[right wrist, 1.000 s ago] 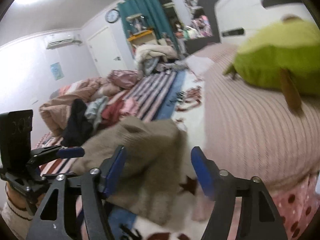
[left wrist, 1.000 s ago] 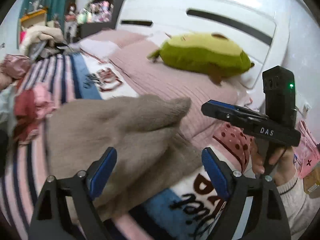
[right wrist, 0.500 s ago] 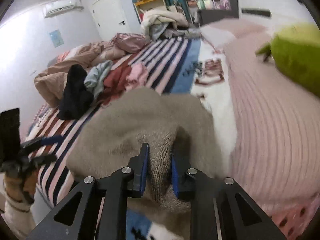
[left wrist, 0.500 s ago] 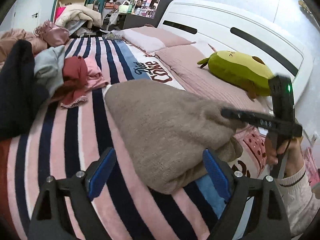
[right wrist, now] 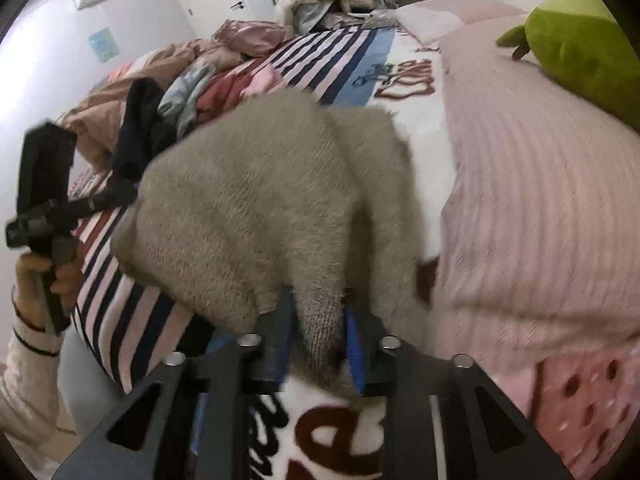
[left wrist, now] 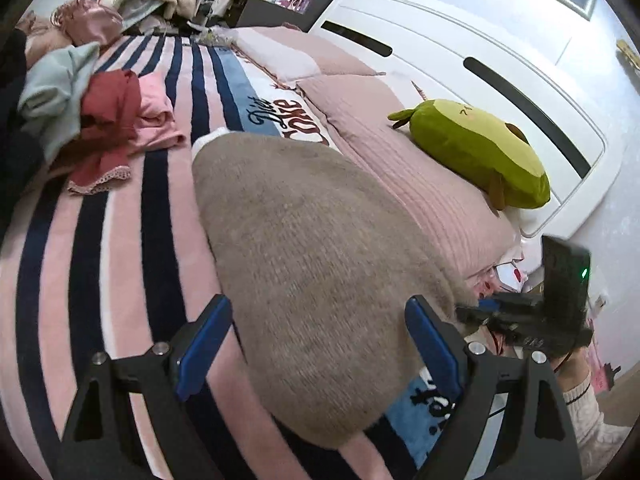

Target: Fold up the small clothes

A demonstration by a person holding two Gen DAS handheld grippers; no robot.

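1. Right gripper (right wrist: pixel 320 332) was clamped on a corner of the beige knit garment (left wrist: pixel 312 248).
2. Left gripper (left wrist: pixel 316 344) was spread wide, holding nothing.
3. Garment lay on the striped blanket (left wrist: pixel 120 240), beside the pink quilt (left wrist: pixel 420 184).

blanket (left wrist: pixel 168 208), lettering seemingly "Diet Coke" (left wrist: pixel 280 118)

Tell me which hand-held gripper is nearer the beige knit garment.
Right. The right hand-held gripper is shut on the beige knit garment; the left hand-held gripper is open, its fingers astride it.
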